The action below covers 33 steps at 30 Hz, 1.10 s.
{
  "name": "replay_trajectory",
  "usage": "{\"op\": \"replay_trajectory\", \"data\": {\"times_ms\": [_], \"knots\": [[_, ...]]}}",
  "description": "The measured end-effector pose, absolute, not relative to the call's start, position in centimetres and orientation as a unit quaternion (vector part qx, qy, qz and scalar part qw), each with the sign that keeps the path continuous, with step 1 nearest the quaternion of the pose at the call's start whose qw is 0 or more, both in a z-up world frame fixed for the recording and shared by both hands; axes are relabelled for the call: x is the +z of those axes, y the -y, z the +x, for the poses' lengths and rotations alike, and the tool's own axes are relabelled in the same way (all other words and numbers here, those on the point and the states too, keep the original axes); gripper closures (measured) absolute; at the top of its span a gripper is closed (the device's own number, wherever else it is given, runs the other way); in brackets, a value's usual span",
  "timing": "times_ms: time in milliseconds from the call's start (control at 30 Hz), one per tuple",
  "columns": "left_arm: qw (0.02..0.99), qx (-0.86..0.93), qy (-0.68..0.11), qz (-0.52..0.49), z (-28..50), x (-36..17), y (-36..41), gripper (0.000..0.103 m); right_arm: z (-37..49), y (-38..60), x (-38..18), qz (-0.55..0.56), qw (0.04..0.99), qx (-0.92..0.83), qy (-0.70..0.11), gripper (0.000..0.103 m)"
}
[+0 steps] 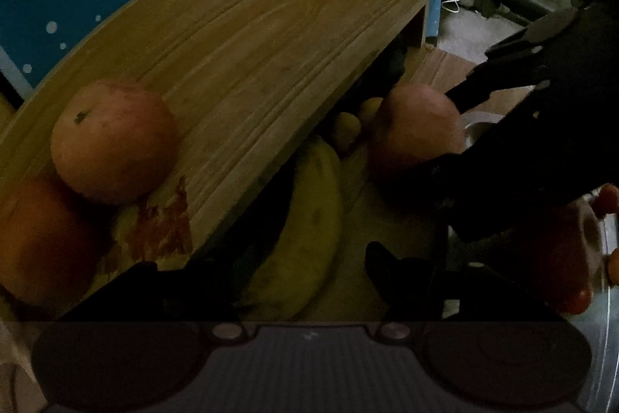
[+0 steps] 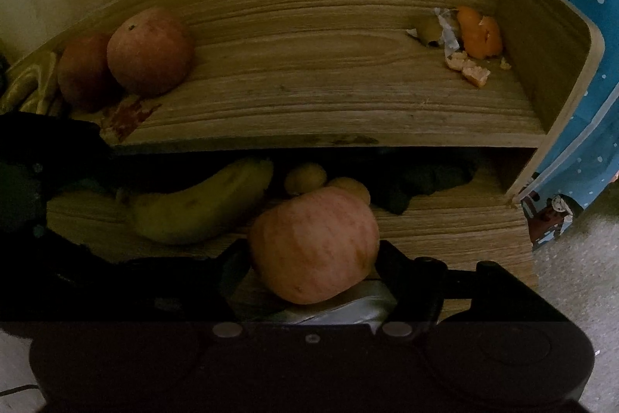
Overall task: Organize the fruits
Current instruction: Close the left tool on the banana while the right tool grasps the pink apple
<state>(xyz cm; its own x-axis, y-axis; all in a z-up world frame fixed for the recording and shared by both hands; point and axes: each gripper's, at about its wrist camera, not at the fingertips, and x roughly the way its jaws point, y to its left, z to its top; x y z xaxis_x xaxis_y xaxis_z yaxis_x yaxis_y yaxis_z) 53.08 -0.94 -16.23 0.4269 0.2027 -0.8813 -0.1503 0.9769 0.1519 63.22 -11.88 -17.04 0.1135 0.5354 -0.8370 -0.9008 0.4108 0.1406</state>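
Right gripper [image 2: 313, 281], fingers part-open and clamped on each side of a large pink-red striped apple [image 2: 313, 246], holds it at the front edge of the lower tier of the two-tier wooden shelf [image 2: 348, 95]. Likely being staged beside the yellow banana [image 2: 201, 208] at 10 o'clock. Two reddish apples [image 2: 151, 51] sit on the upper tier at 10 o'clock, orange peel scraps [image 2: 479, 37] at 2 o'clock. Left gripper [image 1: 301, 281] hovers low and level, fingers spread and empty, pointing over the banana.
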Motion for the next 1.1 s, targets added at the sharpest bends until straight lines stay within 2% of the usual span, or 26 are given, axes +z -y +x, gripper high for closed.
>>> {"op": "replay_trajectory", "data": {"times_ms": [200, 333, 633, 667, 800, 900, 1100], "knots": [[0.843, 0.107, -0.526, 0.040, 53.3, -16.4, 1.6, 0.037, 63.4, 11.8, -17.2, -0.196, 0.716, 0.498, -0.448, 0.031], [0.842, 0.113, -0.527, 0.031, 53.1, -15.8, 1.5, 0.045, 63.5, 11.6, -17.4, -0.193, 0.717, 0.495, -0.451, 0.031], [0.835, 0.113, -0.538, 0.003, 53.5, -15.8, 0.7, 0.046, 63.7, 11.7, -17.5, -0.185, 0.719, 0.493, -0.453, 0.031], [0.835, 0.116, -0.539, 0.005, 53.7, -16.0, 0.6, 0.049, 63.7, 11.7, -17.5, -0.184, 0.719, 0.493, -0.454, 0.031], [0.835, 0.114, -0.538, 0.018, 54.6, -16.4, 1.1, 0.049, 63.8, 12.0, -17.4, -0.181, 0.720, 0.492, -0.455, 0.031], [0.832, 0.123, -0.541, 0.028, 54.8, -16.5, 1.3, 0.054, 63.9, 12.0, -17.3, -0.180, 0.720, 0.491, -0.455, 0.031], [0.830, 0.119, -0.544, 0.025, 54.2, -16.0, 1.7, 0.055, 63.7, 11.8, -17.3, -0.180, 0.717, 0.495, -0.457, 0.031]]}}
